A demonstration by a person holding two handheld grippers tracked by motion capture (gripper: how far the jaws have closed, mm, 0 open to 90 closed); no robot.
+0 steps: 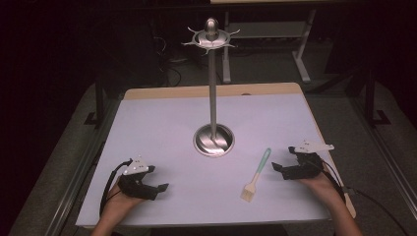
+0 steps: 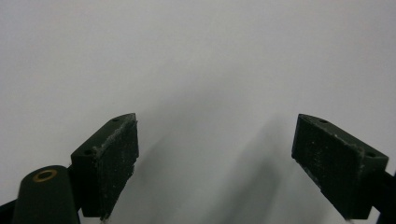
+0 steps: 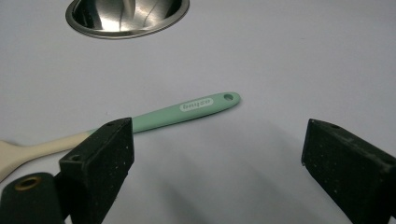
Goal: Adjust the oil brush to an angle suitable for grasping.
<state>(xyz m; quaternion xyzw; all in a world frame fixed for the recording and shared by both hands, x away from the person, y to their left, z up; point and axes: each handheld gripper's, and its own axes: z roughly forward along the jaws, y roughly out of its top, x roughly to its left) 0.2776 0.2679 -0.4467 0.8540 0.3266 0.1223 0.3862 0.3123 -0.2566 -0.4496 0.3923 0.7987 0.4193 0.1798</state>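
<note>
Left gripper (image 1: 147, 184) resting low on the table (image 1: 162, 128), fingers (image 2: 109, 163) spread wide apart, nothing between them, just bare white surface ahead. Idle for now.

Ahead and to the right of those fingers, well apart: metal hanging stand (image 1: 213, 88), round base (image 1: 214, 140) on the table, tall pole, hook ring at top (image 1: 211, 37). Hooks bare.

Further right: pastry brush (image 1: 256, 175), flat on the table, mint green handle (image 3: 187, 109) with hanging hole at its end, pale bristle end toward the person. Lies just left of the right gripper's fingers, between them and the left gripper. In the right gripper view, handle running across just ahead of the fingers, partly behind the left finger (image 3: 100, 168), not between them, not touching.

Right gripper (image 1: 295, 169) near the table's right edge, fingers released and wide, holding nothing, pointed toward the brush.

Step judged: start of pick-up, reach toward brush not yet closed in. Likely goal: hang brush on stand by the handle hole.

Next move calls for: right fingers shifted forward and left to straddle the green handle, lowered, then clenched mid-handle, keeping the hole end free for a hook.
</note>
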